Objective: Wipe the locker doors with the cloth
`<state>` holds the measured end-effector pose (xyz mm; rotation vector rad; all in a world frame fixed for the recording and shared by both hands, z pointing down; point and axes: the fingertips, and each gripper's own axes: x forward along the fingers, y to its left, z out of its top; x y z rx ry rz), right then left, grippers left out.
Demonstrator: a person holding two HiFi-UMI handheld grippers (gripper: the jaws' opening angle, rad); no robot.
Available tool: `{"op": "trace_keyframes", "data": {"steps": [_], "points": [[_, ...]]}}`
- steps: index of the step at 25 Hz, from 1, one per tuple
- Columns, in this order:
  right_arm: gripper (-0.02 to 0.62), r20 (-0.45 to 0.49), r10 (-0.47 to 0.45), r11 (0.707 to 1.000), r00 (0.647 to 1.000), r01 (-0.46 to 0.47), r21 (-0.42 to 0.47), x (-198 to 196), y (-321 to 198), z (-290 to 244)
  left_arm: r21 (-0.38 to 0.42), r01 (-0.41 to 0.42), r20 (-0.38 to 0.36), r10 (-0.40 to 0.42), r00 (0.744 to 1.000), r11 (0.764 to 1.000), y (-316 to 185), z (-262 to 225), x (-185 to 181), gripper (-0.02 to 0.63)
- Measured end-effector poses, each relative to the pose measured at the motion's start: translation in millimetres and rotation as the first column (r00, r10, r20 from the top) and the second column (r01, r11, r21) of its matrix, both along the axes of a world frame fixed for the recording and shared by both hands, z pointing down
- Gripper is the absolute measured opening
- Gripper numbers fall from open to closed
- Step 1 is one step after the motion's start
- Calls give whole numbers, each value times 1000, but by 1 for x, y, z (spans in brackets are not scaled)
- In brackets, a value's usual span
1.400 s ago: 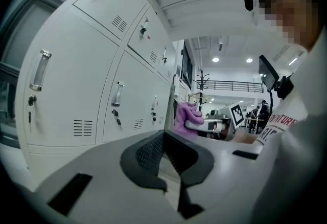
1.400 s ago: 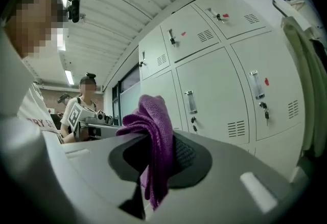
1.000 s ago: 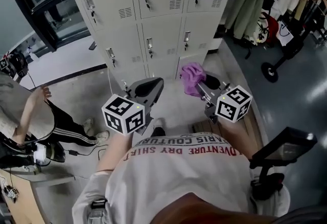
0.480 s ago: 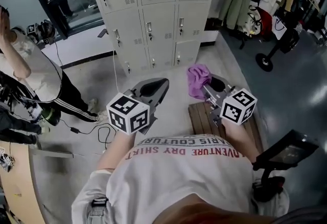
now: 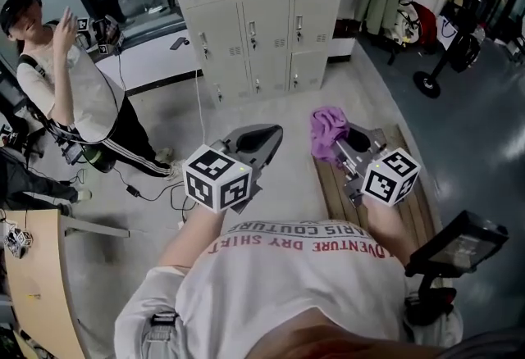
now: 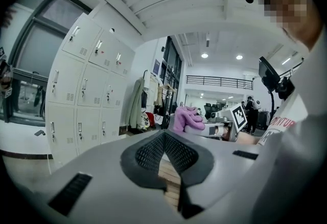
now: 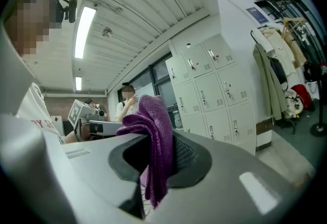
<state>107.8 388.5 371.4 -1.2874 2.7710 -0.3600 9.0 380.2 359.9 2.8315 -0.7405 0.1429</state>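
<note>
Right gripper view: cloth point(image 7: 156, 115) pinched in right claw point(image 7: 153, 141) — left claw point(image 6: 163, 135) clenched, empty; both point toward far lockers point(image 5: 262, 21).

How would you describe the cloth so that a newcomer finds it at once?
Start from the pale lockers, then come toward the camera to the right gripper. The cloth is pinched in its jaws: a crumpled purple bundle, whereas the left gripper beside it holds nothing.

lockers point(image 5: 271, 21) – top cut by frame edge; cloth point(image 5: 326, 126) partly hidden in right tool point(image 5: 336, 140)
</note>
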Motion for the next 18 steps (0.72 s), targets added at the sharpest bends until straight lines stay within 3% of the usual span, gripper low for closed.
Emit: {"op": "trace_keyframes", "data": {"steps": [10,18], "points": [[44,-10,39,999,999,-39,-21,-59,136,12,-1,-55,5,55,998,999,136,11,-54,0],[48,0,42,999,999,-42,-12,-74,174,6,18,-55,5,55,998,998,174,-2,-69,0]]}}
